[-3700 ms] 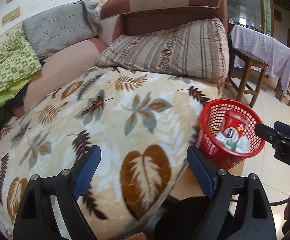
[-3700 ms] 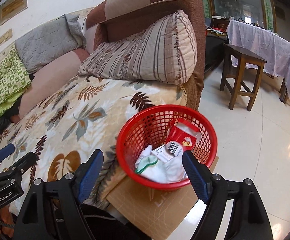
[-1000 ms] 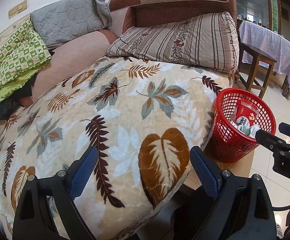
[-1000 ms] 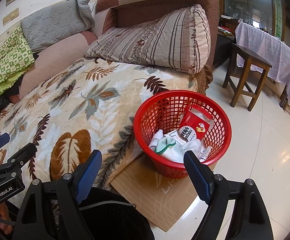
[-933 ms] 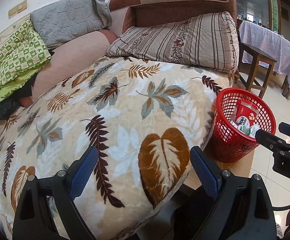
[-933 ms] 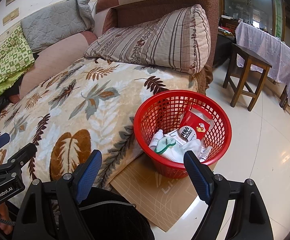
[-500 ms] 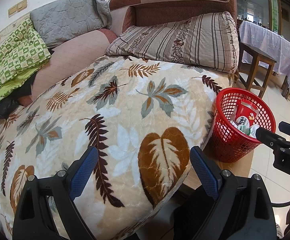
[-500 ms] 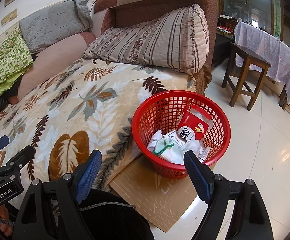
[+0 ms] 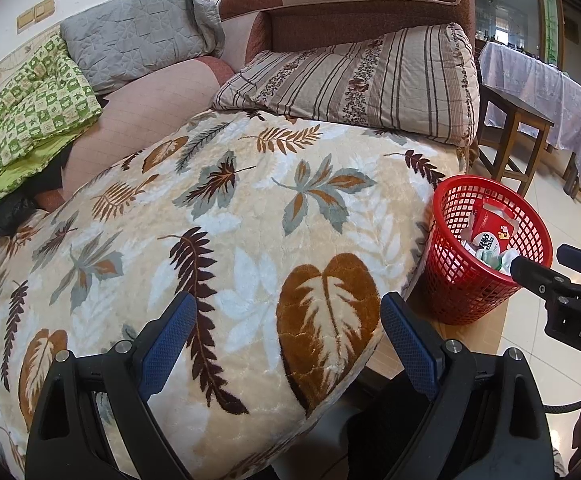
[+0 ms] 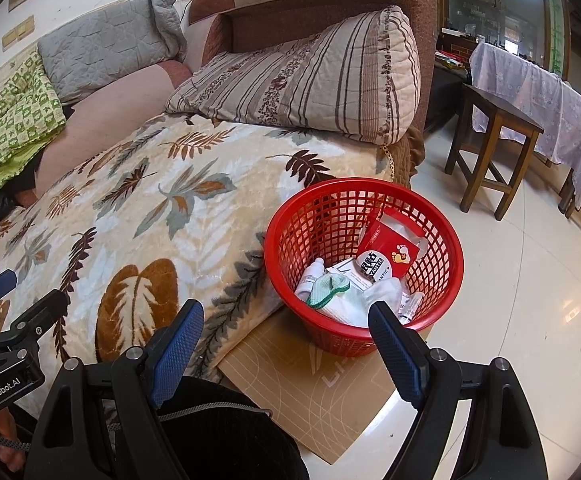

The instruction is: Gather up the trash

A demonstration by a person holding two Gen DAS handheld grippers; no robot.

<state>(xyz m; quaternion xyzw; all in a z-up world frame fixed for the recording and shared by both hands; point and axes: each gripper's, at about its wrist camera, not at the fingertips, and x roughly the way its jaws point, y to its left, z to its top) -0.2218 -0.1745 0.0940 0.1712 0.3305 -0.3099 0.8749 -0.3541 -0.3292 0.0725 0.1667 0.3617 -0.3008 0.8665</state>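
I am holding my left gripper [image 9: 288, 332] over the leaf blanket [image 9: 218, 240] on the sofa, and its blue fingers [image 9: 166, 338] are wide apart with nothing in them. My right gripper [image 10: 286, 344] is hanging near the red basket [image 10: 442, 304], its fingers [image 10: 396, 350] wide apart and empty too. The basket is sitting on a brown mat [image 10: 318, 396] on the floor, just beside the sofa, with a red packet [image 10: 390, 246], white wrappers and a small bottle inside.
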